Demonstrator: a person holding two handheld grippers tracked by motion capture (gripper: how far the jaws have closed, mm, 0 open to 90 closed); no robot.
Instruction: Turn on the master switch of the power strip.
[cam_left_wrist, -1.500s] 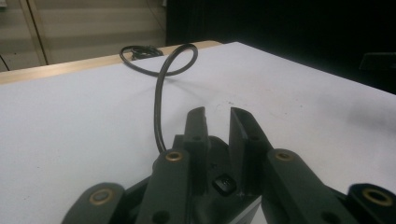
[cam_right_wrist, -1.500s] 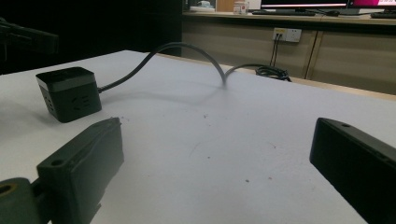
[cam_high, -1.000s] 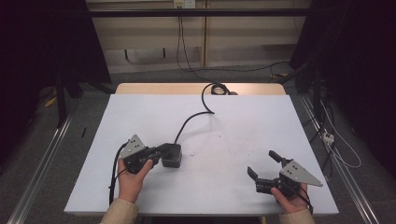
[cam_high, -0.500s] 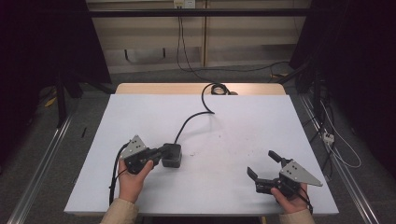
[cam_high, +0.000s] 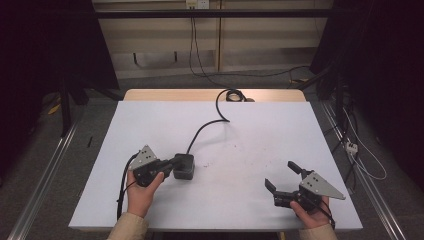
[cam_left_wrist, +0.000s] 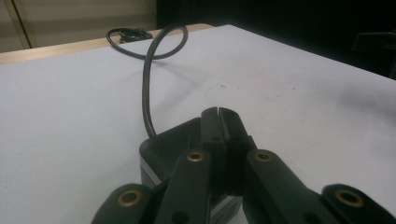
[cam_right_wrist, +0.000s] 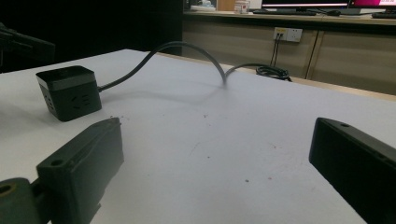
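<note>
You are working in a lab recording bay: a white-topped table (cam_high: 260, 130) flanked by metal floor rails (cam_high: 45, 180), black curtains (cam_high: 45, 45), loose floor cables (cam_high: 360, 150), beige cabinets (cam_right_wrist: 355, 56) with a wall socket (cam_right_wrist: 287, 33).

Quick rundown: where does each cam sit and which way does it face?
High view: above the person's side, facing forward and down at the table; both hands and forearms show.
Left gripper view: on the left hand-held gripper, shut jaws over the black cube.
Right gripper view: on the right hand-held gripper, open jaws, low across the table.
All share cube and cable.
</note>
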